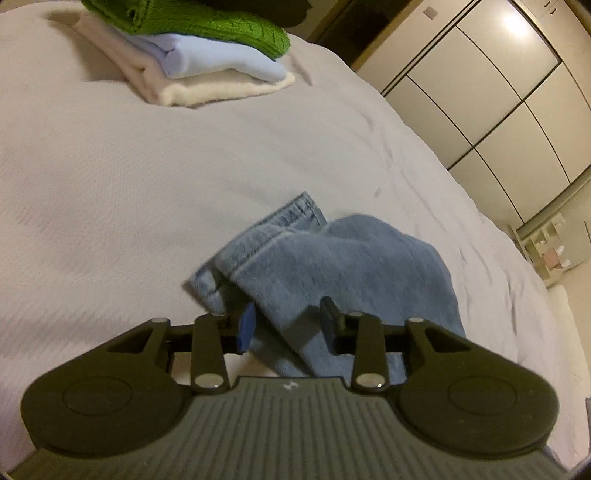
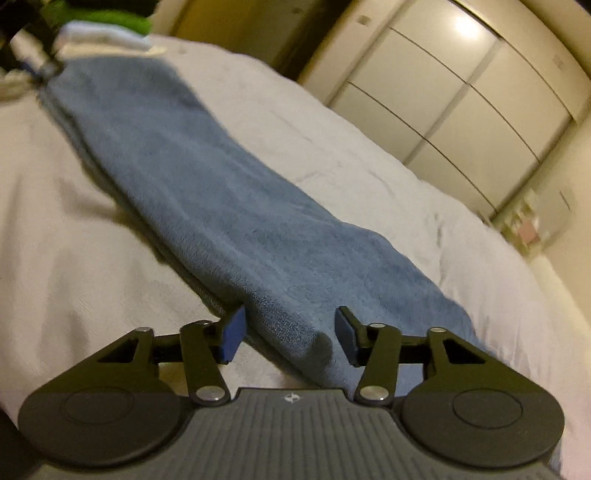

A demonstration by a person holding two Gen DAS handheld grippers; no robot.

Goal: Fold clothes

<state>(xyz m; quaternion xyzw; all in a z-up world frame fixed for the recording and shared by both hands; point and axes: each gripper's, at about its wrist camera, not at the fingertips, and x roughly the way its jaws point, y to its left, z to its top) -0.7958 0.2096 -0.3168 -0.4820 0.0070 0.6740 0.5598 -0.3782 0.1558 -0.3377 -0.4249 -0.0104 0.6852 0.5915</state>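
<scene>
Left tongs [image 1: 286,325] pinch a bunched jeans [image 1: 332,258] fold on the bed [image 1: 110,184]. Right tongs [image 2: 290,334] straddle the jeans' other end, spread, pads not pressing. Folded stack [image 1: 207,62] lies well ahead of the left tongs.

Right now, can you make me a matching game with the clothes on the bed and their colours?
Things:
1. jeans
2. knitted top on the pile
3. bottom piece of the pile
4. bed cover

Colours:
A. bright green
B. cream
C. denim blue
D. pale grey-white

Pairs: 1-C, 2-A, 3-B, 4-D
</scene>
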